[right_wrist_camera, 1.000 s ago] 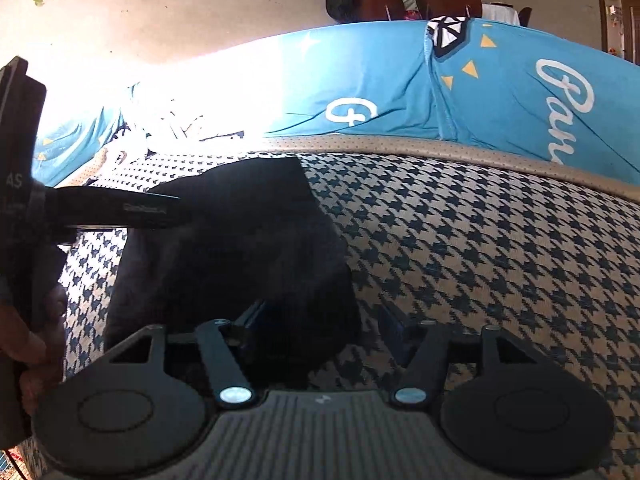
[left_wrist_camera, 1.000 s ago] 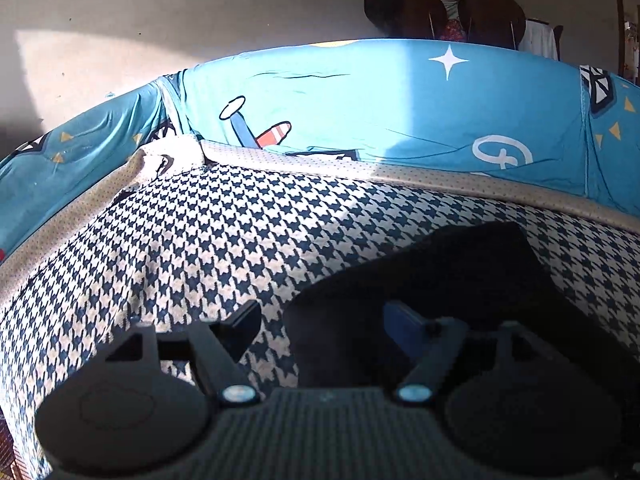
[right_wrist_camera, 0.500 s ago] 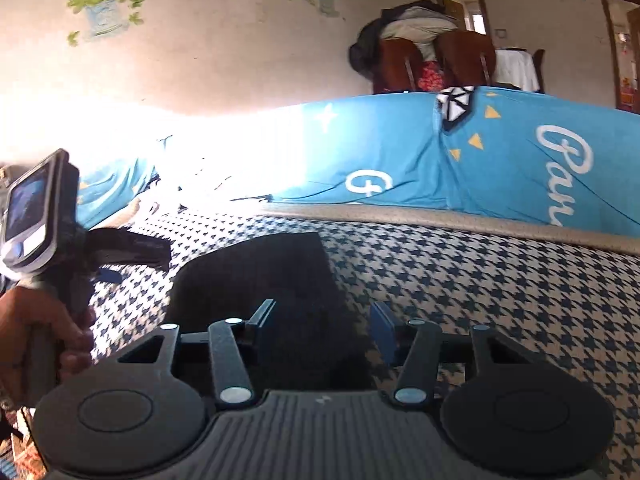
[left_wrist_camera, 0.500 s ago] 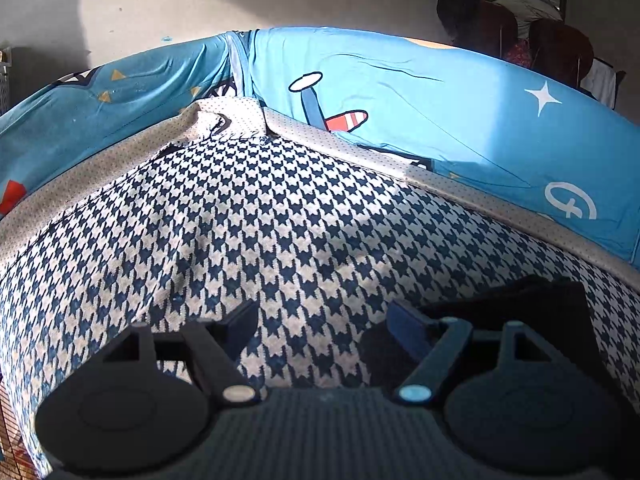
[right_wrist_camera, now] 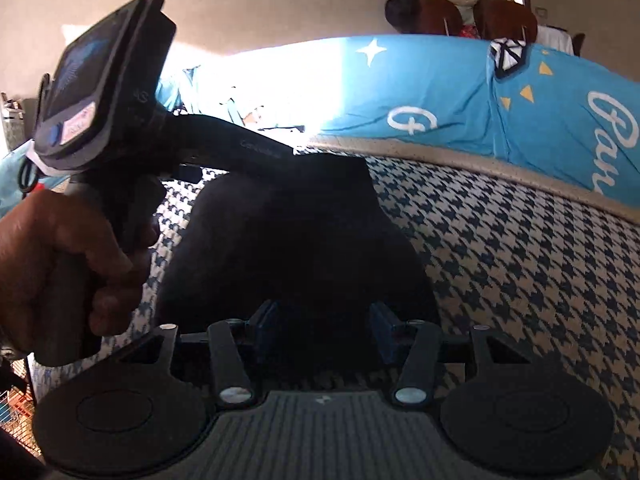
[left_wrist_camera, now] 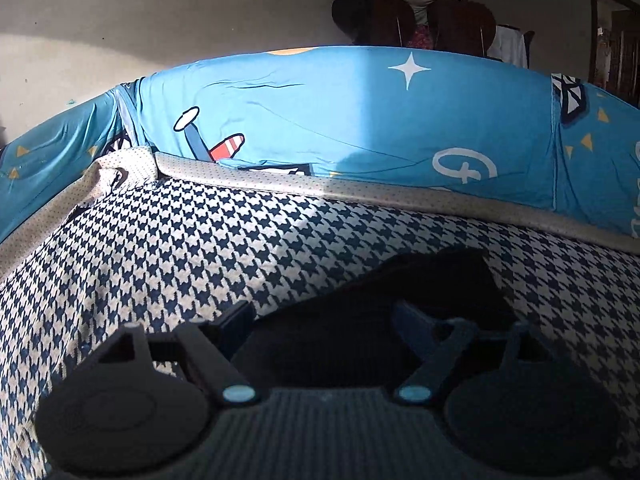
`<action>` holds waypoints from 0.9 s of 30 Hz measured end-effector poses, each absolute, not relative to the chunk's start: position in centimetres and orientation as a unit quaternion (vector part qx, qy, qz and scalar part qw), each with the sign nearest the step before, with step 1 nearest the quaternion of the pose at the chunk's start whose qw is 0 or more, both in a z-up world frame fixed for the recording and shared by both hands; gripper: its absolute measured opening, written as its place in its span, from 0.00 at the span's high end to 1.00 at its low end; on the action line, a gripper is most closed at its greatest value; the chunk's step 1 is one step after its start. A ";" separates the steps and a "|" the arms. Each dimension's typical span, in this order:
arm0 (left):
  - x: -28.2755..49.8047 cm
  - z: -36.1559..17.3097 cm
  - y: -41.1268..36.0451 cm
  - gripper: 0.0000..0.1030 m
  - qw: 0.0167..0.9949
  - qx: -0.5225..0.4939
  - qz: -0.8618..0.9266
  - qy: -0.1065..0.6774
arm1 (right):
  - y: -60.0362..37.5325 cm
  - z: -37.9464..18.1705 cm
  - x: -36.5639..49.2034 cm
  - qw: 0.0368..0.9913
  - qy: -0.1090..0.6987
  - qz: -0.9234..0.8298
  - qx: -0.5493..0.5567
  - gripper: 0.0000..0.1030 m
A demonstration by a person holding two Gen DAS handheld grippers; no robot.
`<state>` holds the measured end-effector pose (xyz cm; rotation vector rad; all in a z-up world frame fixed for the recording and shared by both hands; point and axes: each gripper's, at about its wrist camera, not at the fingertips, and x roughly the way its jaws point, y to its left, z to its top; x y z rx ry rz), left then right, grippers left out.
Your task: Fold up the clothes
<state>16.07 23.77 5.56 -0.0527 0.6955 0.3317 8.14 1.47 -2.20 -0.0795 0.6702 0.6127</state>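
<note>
Black garment on houndstooth cover, right hand-held gripper jaws parted over it, left hand beside

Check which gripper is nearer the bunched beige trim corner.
Left. The left gripper, jaws opening with the black garment between them, faces the trim corner ahead-left. The right gripper sits farther right, at the garment's near edge.

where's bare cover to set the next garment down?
Free: houndstooth cover between the black garment and the beige piping, plus the stretch right of the garment. Crowded: around the garment, where the left gripper, opening, and right gripper meet.
</note>
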 end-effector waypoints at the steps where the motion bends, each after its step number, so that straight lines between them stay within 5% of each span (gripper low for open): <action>1: 16.5 5.2 23.7 0.22 0.925 -0.026 0.162 0.343 | 1.3 -2.4 8.4 0.897 0.326 0.296 -0.032 0.50; 5: 17.7 4.3 24.1 0.12 0.922 -0.023 0.171 0.346 | 1.4 -2.8 9.0 0.893 0.332 0.302 -0.028 0.45; 17: 19.6 2.4 26.4 0.05 0.907 -0.056 0.200 0.367 | 1.6 -3.3 8.5 0.892 0.325 0.311 -0.047 0.31; 27: 19.6 4.1 26.7 0.13 0.910 -0.073 0.194 0.359 | 0.9 -3.2 8.8 0.885 0.346 0.311 -0.018 0.26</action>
